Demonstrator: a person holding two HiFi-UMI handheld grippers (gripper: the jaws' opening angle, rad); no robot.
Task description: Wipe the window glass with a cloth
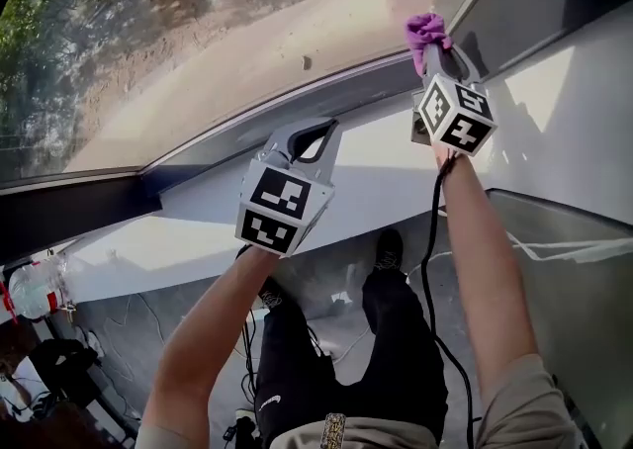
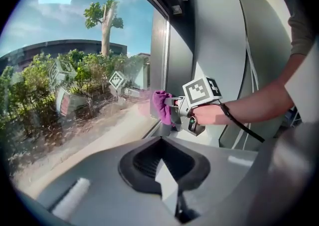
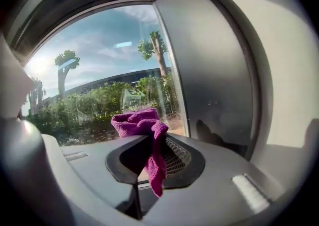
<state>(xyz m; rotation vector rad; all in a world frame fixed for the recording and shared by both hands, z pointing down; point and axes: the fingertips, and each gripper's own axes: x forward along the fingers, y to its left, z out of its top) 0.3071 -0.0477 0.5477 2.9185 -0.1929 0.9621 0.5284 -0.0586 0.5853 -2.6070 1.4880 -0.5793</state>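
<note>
My left gripper (image 1: 309, 136) sits near centre, jaws together on nothing. At 2 o'clock my right gripper (image 1: 436, 49) clamps the purple cloth (image 1: 425, 29) - bunched at the window glass (image 1: 198, 42), its lower right corner.

Both arms are stretched out forward with bare forearms, the left arm (image 1: 208, 328) sitting lower and closer in than the right arm (image 1: 487, 259), which reaches further out with a black cord (image 1: 431, 269) running along the wrist. The left gripper (image 1: 315, 131) has its fingers (image 2: 94, 185) closed tip to tip with nothing pinched in them. The right gripper (image 1: 435, 49) is clamped onto a purple cloth (image 3: 144, 125) that bunches up past the tips and hangs down between them.
</note>
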